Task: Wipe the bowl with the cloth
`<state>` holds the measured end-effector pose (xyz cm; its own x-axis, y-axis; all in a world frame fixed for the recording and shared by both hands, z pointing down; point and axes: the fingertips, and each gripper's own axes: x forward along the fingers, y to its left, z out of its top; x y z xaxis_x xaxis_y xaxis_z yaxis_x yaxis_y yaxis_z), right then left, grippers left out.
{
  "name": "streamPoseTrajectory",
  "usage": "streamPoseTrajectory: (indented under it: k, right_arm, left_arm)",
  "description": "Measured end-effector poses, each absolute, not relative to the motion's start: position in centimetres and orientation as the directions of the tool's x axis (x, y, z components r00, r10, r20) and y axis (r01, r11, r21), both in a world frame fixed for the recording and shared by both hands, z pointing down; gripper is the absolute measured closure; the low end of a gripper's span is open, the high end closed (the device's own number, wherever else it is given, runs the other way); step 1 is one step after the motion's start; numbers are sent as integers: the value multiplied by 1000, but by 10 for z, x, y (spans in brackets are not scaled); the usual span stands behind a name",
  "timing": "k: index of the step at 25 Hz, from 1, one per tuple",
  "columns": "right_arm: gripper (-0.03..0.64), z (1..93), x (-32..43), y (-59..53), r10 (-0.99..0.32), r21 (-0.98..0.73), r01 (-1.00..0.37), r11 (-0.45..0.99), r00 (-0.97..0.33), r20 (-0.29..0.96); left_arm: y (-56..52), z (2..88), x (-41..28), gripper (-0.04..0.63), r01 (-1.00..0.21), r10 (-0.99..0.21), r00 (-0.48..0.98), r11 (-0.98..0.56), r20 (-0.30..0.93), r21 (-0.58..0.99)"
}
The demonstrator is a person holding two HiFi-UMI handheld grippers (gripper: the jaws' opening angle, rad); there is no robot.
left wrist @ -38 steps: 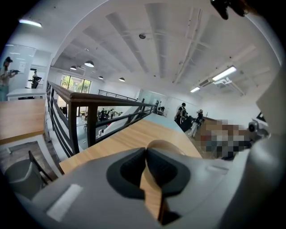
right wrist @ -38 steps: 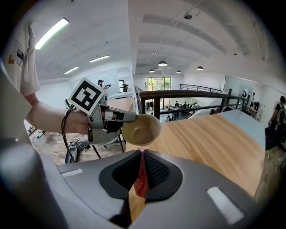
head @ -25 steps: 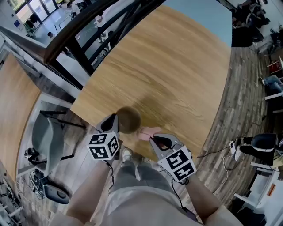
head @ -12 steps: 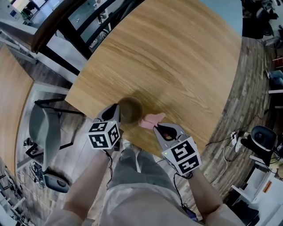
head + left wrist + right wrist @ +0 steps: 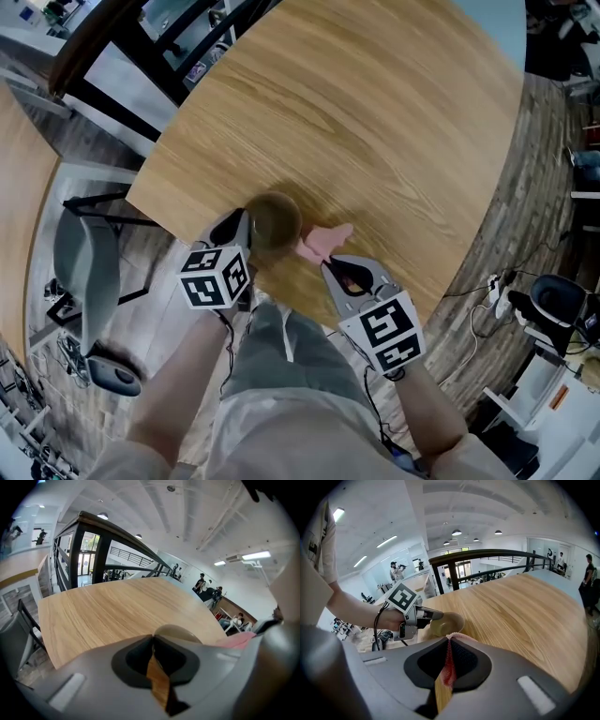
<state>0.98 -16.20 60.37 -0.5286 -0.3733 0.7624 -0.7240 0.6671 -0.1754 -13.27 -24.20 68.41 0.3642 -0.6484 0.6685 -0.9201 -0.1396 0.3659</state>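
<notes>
We see a pale oak table (image 5: 375, 122) with fine darker grain. The bowl (image 5: 274, 220) is olive-brown and the cloth (image 5: 325, 241) pink. The left gripper (image 5: 242, 225) and right gripper (image 5: 330, 267) are grey with black pads, their cubes (image 5: 216, 277) white with black square markers. The floor (image 5: 506, 216) has grey-brown planks, and the chair (image 5: 80, 272) is grey.

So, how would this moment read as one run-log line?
left hand-held gripper: shut on bowl rim | right hand-held gripper: shut on pink cloth | cloth beside bowl
</notes>
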Motion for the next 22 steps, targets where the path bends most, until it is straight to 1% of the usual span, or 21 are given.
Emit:
streamPoseTrajectory:
  k: [11,13,14,19,22]
  right_arm:
    - [603,605,22,-157,-393,-172,-742,648,-519,759]
    - [603,602,22,-157,-406,-171,-748,642,-520,752]
    - [603,600,22,-157,-411,-170,-750,640,-520,749]
    - [603,592,26,-156,-431,-158,-755,636,-517,739]
    - [603,585,28,-157,-454,-143,-763,631,-512,729]
  left_arm:
    - [-237,687,-128,569,-924,-643,355,-134,678,357]
    - [-236,686,-129,523,-925,-651,350,-126,674,359]
    - [-235,685,-130,510,-924,-653,351,-125,671,362]
    - [-234,676,-130,468,-921,-666,351,-121,658,369]
    - [-232,666,-130,465,-922,-684,347,-122,642,368]
